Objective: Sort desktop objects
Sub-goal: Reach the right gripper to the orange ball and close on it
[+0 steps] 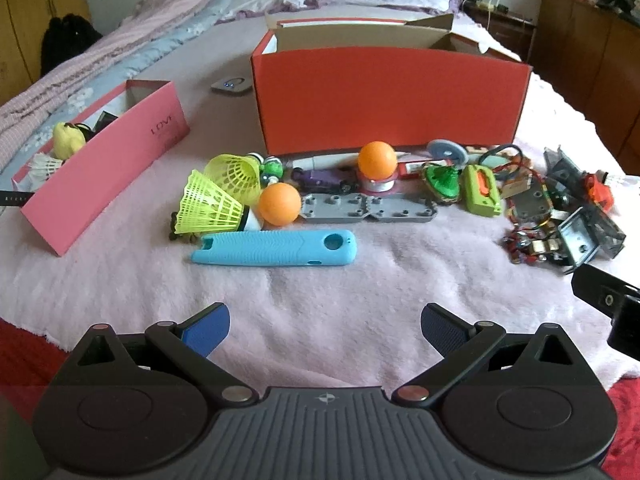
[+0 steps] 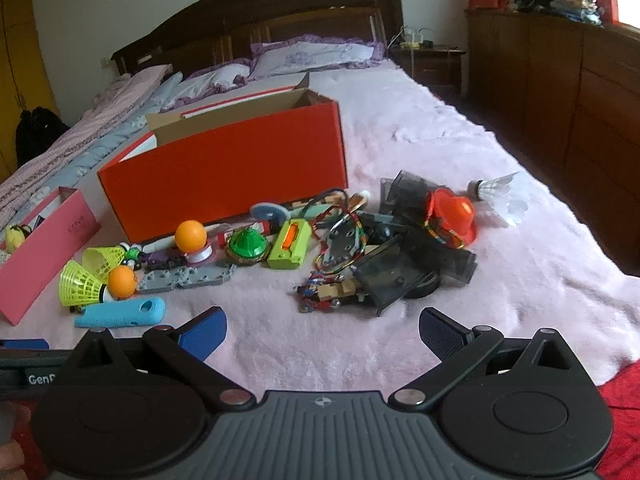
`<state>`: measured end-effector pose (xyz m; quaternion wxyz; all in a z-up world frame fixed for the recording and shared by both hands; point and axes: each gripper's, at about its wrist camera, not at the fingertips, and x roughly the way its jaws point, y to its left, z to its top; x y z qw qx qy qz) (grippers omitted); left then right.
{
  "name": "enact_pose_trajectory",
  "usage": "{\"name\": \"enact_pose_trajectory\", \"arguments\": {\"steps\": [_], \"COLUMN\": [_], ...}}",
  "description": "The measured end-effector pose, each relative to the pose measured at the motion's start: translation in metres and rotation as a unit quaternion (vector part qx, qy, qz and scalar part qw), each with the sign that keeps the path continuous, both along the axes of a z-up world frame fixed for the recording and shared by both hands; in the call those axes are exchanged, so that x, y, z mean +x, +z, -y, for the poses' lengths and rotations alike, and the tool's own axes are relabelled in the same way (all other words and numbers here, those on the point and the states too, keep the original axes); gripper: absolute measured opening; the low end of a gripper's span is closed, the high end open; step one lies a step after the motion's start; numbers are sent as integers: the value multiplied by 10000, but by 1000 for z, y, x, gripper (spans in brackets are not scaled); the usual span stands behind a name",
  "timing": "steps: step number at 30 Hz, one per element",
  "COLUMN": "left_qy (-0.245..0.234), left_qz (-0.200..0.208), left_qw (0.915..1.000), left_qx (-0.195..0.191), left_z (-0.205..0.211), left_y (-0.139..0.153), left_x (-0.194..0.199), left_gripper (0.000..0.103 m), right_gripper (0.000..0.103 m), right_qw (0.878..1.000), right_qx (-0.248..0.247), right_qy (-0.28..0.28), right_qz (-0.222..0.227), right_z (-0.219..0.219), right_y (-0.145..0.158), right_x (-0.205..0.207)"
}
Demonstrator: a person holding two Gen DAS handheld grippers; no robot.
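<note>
The clutter I'm sorting lies in a row on the pink blanket (image 1: 320,280), just in front of the red box (image 1: 390,100): two yellow shuttlecocks (image 1: 216,196), two orange balls (image 1: 279,203), a blue sleeve (image 1: 276,249), a grey plate (image 1: 368,208), a green top (image 1: 442,180) and a green case (image 1: 482,190). To the right I see a tangle of wires and dark plastic parts (image 2: 384,264), a red toy (image 2: 450,216) and a white shuttlecock (image 2: 500,196). The pink box (image 1: 104,168) sits left. My left gripper (image 1: 325,330) and right gripper (image 2: 322,330) hover near the blanket edge, fingers spread, grasping nothing
</note>
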<state>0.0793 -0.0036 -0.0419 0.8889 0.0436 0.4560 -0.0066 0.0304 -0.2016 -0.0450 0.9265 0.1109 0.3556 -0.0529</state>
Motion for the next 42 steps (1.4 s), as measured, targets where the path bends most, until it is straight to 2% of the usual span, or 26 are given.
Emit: {"name": "enact_pose_trajectory", "arguments": {"steps": [6, 11, 14, 16, 22, 25, 30, 31, 33, 35, 37, 42], "left_qy": [220, 278, 321, 405, 522, 511, 375, 366, 287, 148, -105, -530], "left_qz": [-124, -164, -215, -254, -354, -326, -115, -19, 279, 570, 764, 768], "left_qw": [9996, 9991, 9985, 9983, 9980, 9981, 9990, 9991, 9989, 9979, 9967, 9956], "left_qx": [108, 269, 376, 329, 84, -73, -214, -234, -251, -260, -234, -72], "left_z": [-24, -46, -59, -68, -86, -88, -81, -79, -72, -65, -54, -31], "left_y": [-15, -29, -38, -40, -46, -45, -41, -39, -32, -24, -20, -33], "left_x": [17, 35, 46, 49, 57, 60, 61, 62, 61, 61, 62, 79], "left_gripper": [103, 103, 103, 103, 103, 103, 103, 102, 94, 75, 68, 63], "right_gripper": [102, 91, 90, 88, 79, 69, 68, 68, 68, 66, 65, 65], "right_qw": [9986, 9934, 9909, 9892, 9790, 9745, 9746, 9749, 9739, 9725, 9715, 9667], "right_qx": [71, 180, 349, 336, -432, -549, -449, -386, -352, -350, -342, -456], "right_qy": [525, 1126, 1289, 1420, 1993, 2174, 2192, 2190, 2230, 2280, 2317, 2496], "right_qz": [-75, -145, -151, -125, -73, -84, 36, 86, 215, 331, 364, 334], "right_z": [-14, -35, -44, -51, -75, -81, -79, -78, -80, -81, -82, -85], "right_y": [-11, -21, -26, -28, -38, -41, -41, -39, -38, -37, -37, -44], "right_x": [15, 31, 43, 52, 89, 103, 116, 120, 133, 146, 160, 185]}}
